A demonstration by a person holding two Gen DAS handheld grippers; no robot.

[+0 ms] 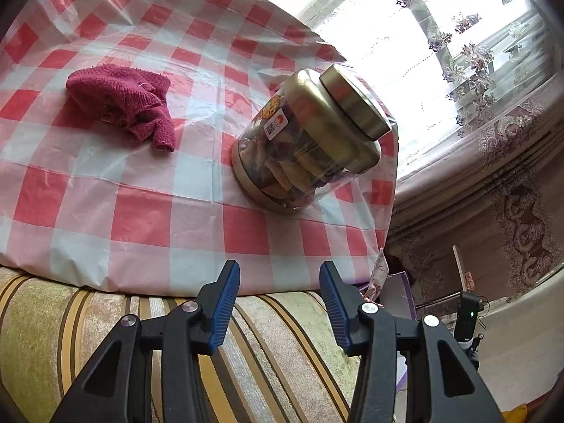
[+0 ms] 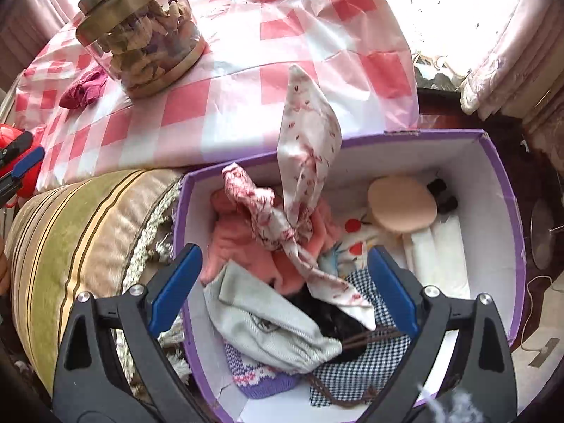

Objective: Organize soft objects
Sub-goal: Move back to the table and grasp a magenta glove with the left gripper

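A dark pink knitted piece (image 1: 123, 100) lies crumpled on the red-and-white checked cloth (image 1: 141, 190), far left of my left gripper (image 1: 280, 303), which is open and empty over the striped cushion (image 1: 275, 345). The knitted piece also shows small in the right wrist view (image 2: 84, 88). My right gripper (image 2: 282, 282) is open and empty above a purple box (image 2: 500, 190) holding several soft items: a floral white cloth (image 2: 306, 148) sticking up, a pink garment (image 2: 243, 243), a grey cloth (image 2: 268, 320) and a checked fabric (image 2: 366, 363).
A clear jar with a gold lid (image 1: 310, 141) stands on the checked cloth near its right edge; it also shows in the right wrist view (image 2: 141, 31). A round beige pad (image 2: 402, 204) lies in the box. Curtains (image 1: 469, 67) hang behind.
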